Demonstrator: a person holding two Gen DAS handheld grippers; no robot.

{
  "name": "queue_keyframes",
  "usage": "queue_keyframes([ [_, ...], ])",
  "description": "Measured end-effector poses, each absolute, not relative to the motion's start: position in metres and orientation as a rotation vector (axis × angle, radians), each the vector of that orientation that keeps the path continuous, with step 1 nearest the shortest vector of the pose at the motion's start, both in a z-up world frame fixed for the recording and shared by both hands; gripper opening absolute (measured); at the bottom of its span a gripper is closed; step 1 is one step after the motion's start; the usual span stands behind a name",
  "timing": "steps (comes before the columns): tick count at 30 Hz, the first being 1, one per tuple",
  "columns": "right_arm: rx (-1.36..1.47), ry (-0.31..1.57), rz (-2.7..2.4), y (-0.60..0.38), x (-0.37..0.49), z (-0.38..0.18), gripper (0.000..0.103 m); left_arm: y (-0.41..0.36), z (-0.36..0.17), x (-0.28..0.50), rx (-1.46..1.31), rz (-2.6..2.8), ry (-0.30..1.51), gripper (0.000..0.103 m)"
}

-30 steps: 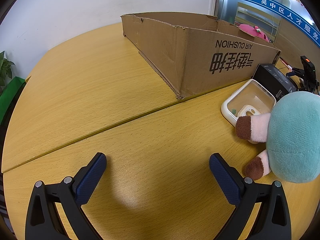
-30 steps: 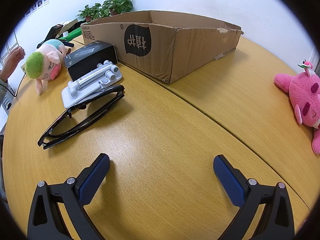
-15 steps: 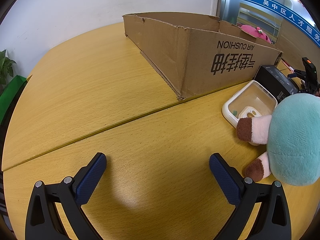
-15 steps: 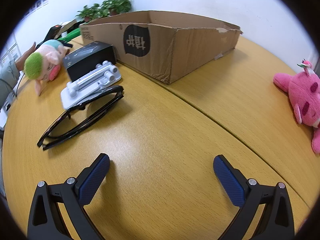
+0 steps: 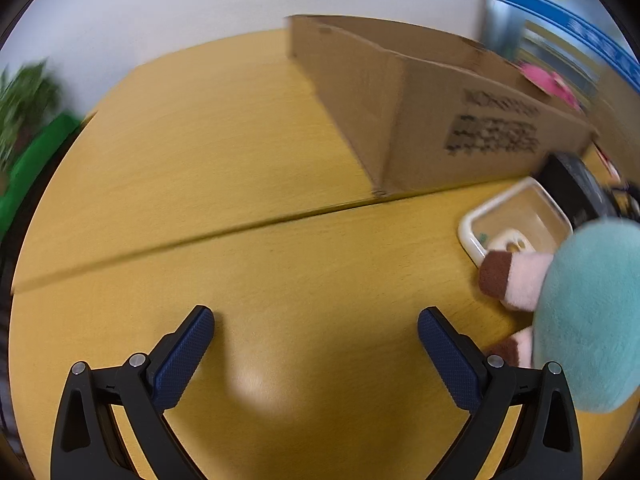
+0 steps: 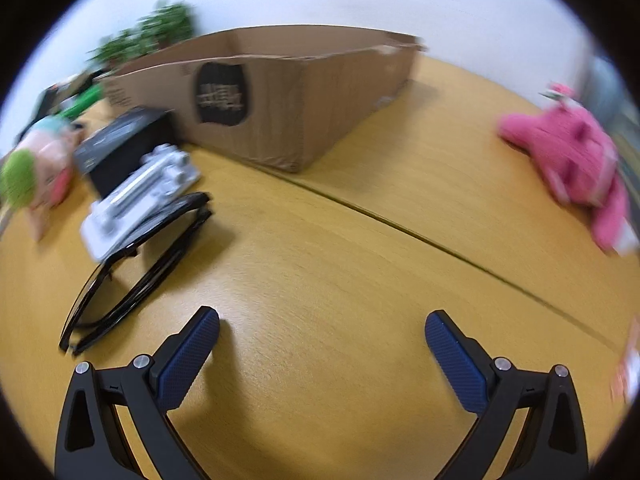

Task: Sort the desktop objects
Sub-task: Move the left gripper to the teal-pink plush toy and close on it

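My left gripper (image 5: 316,320) is open over bare yellow tabletop, nothing between its fingers. Just right of it lies a teal plush toy (image 5: 588,312) with pink, brown-tipped feet, and beyond that a white tray (image 5: 516,216) and a black box (image 5: 576,184). The long cardboard box (image 5: 420,120) stands at the back. My right gripper (image 6: 322,320) is open too and holds nothing. Ahead to its left lie black glasses (image 6: 136,268), a white folding stand (image 6: 140,196), a black box (image 6: 124,148) and a green-haired pig plush (image 6: 32,176). A pink plush (image 6: 572,160) lies at the right. Both views are blurred.
The cardboard box (image 6: 288,96) is open at the top, behind the table's seam (image 6: 440,240). Potted plants (image 6: 148,36) stand at the far edge by the white wall. A green object (image 5: 36,152) lies past the table's left rim. A small white and orange item (image 6: 628,372) sits at the far right.
Both cameras have swung sideways and the views are now blurred: in the left view the scene shifted right, in the right view left. The hand by the pig plush is gone. Both grippers stay open.
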State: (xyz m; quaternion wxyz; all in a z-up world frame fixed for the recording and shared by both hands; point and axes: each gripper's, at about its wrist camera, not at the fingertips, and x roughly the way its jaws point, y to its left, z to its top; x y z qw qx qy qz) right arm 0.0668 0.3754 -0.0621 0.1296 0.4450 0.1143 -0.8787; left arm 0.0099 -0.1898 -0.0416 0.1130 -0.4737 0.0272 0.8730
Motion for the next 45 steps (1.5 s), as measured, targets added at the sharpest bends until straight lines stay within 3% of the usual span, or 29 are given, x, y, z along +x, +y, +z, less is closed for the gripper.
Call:
queue_keyframes([
  [2, 1.322, 0.519, -2.685, 0.364, 0.081, -0.055, 0.102, -0.194, -0.017, 0.032, -1.287, 2.626, -0.093, 0.095],
  [4, 1.370, 0.661, -2.753, 0.355, 0.094, -0.047, 0.102, -0.191, 0.021, 0.068, -1.084, 2.726, -0.163, 0.097],
  [8, 1.264, 0.456, -2.775, 0.338, 0.121, 0.004, 0.102, -0.159, 0.088, 0.132, -0.810, 2.853, -0.208, 0.103],
  [13, 0.930, 0.219, -2.752, 0.283, 0.149, 0.067, 0.102, -0.103, 0.114, 0.160, -0.756, 2.853, -0.182, 0.103],
  [16, 0.841, 0.015, -2.621, 0.242, 0.151, 0.080, 0.102, -0.087, 0.117, 0.165, -0.763, 2.813, -0.157, 0.103],
  [19, 0.904, -0.053, -2.521, 0.197, 0.145, 0.072, 0.102, -0.087, 0.119, 0.166, -0.765, 2.755, -0.212, 0.103],
  [24, 1.060, 0.009, -2.359, 0.128, 0.134, 0.046, 0.102, -0.083, 0.118, 0.163, -0.811, 2.694, -0.249, 0.103],
  [33, 1.056, 0.235, -2.282, 0.074, 0.136, 0.029, 0.102, -0.075, 0.092, 0.152, -0.887, 2.712, -0.223, 0.103],
  [42, 1.118, 0.245, -2.166, 0.071, 0.125, -0.001, 0.102, -0.107, 0.040, 0.111, -1.059, 2.610, -0.429, 0.102],
  [45, 1.121, 0.244, -2.139, 0.065, 0.123, -0.010, 0.099, -0.115, 0.020, 0.098, -1.139, 2.567, -0.490, 0.087],
])
